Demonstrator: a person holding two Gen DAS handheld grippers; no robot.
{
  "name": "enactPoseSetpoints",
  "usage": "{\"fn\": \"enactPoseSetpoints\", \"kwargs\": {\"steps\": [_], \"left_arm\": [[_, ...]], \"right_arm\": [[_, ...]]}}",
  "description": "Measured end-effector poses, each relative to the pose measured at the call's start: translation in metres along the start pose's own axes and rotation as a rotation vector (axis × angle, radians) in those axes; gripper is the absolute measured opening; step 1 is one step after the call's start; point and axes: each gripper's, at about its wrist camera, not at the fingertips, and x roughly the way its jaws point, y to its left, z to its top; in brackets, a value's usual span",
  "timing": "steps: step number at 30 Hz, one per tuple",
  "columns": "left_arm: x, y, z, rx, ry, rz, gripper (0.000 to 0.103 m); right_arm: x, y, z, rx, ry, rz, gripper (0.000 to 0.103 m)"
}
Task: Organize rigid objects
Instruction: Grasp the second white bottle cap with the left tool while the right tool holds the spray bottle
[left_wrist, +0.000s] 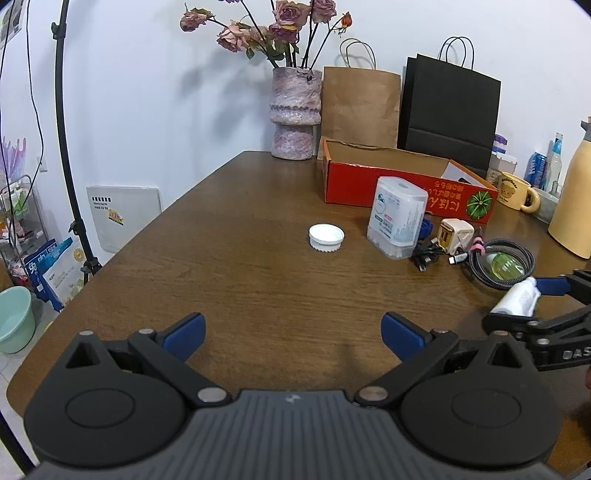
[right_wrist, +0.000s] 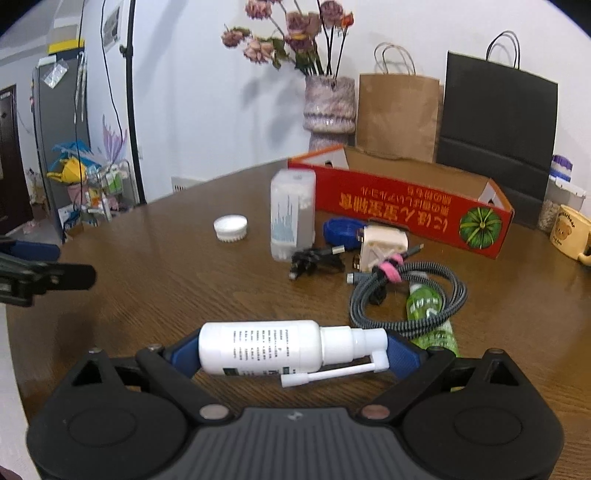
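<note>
Right gripper (right_wrist: 293, 354) clamps the spray bottle (right_wrist: 273, 352) (lying sideways); left gripper (left_wrist: 293, 336) gapes empty.

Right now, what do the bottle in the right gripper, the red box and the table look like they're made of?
White spray bottle: opaque plastic, smooth with a slight sheen, moulded nozzle.
Red box: cardboard, printed glossy red outside, raw brown inside, folded flaps.
Table: dark wood or wood-look laminate; grain lines show, satin reflections. Cannot tell which.
</note>
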Motion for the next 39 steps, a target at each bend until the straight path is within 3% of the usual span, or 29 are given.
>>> {"fn": "enactPoseSetpoints", "kwargs": {"steps": [11, 23, 39], "left_arm": [[0.032, -0.006, 0.042, 0.069, -0.022, 0.013, 0.103], [0.098, -0.02, 0.079, 0.143, 0.038, 0.016, 0.103], [0.156, -0.033, 0.08, 0.119, 0.03, 0.054, 0.103]], "right_arm": [[-0.006, -0.016, 0.03, 0.032, -0.091, -0.075, 0.098], [0.003, -0.053, 0.068, 0.08, -0.149, -0.187, 0.098], [0.039, -0.09, 0.088, 0.14, -0.184, -0.238, 0.098]]}}
